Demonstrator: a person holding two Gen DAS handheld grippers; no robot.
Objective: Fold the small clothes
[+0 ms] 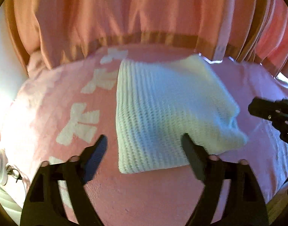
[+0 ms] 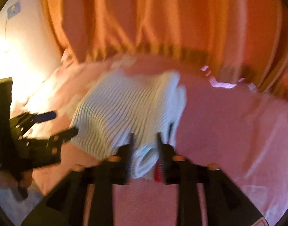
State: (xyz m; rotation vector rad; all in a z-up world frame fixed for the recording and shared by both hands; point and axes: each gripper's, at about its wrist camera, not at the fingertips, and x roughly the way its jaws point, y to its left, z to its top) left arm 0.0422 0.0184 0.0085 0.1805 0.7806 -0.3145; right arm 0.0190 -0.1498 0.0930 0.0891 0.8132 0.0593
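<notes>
Left wrist view: the left hand-held gripper [image 1: 143,141] stands wide open at the bottom of the frame, its two dark fingers [image 1: 98,150] spread apart with nothing between them. The right-hand finger lies over the near edge of the white knitted garment [image 1: 162,109], while the left-hand one hangs over the bare pink blanket [image 1: 144,197]. The garment is folded into a rough rectangle and lies in the middle of the frame, a little to the right, flat on the blanket. White bow-like patterns [image 1: 81,124] run along the blanket to the left of the garment. An orange curtain [image 1: 125,15] fills the top of the frame behind the bed. At the right edge, part of the right hand-held gripper [image 1: 276,114] pokes in beside the garment's right corner (its fingertips cannot be made out here).

Right wrist view: this frame is blurred. The right hand-held gripper [image 2: 144,141] is closed on a folded edge of the white knitted garment [image 2: 125,105], the cloth bunched into a roll between its fingers at lower centre. The rest of the garment spreads up and to the left over the pink blanket [image 2: 228,122]. At the left of the frame the left hand-held gripper [image 2: 62,123] shows with its fingers parted, the lower one touching the garment's left edge. The orange curtain [image 2: 162,18] hangs across the top.
</notes>
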